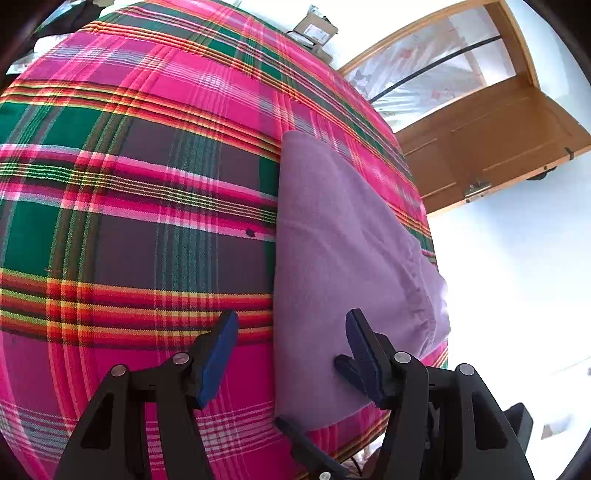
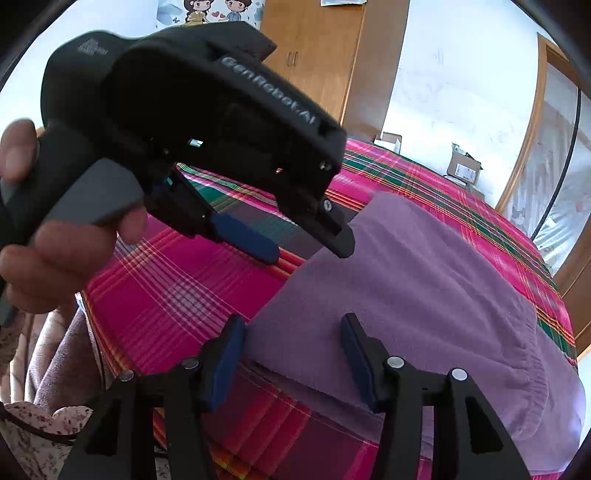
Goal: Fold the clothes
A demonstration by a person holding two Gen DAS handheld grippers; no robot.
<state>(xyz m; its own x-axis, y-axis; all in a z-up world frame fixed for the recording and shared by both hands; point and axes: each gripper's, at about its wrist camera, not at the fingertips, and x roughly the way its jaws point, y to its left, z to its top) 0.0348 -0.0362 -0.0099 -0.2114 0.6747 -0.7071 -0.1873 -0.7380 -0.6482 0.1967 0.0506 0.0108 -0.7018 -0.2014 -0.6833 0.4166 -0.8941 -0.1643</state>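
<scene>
A folded purple fleece garment lies flat on the plaid cloth near its right edge, its gathered hem toward the right. My left gripper is open and holds nothing; its left finger hangs over the plaid and its right finger over the garment's near part. From the right wrist view the left gripper hovers above the garment's left edge, held by a hand. My right gripper is open and holds nothing, just above the garment's near corner. Two dark blue fingertips of it show low in the left wrist view.
The pink, green and purple plaid cloth covers the whole surface and drops off at the right. A wooden door, cardboard boxes and a wardrobe stand beyond. The person's floral clothing is at lower left.
</scene>
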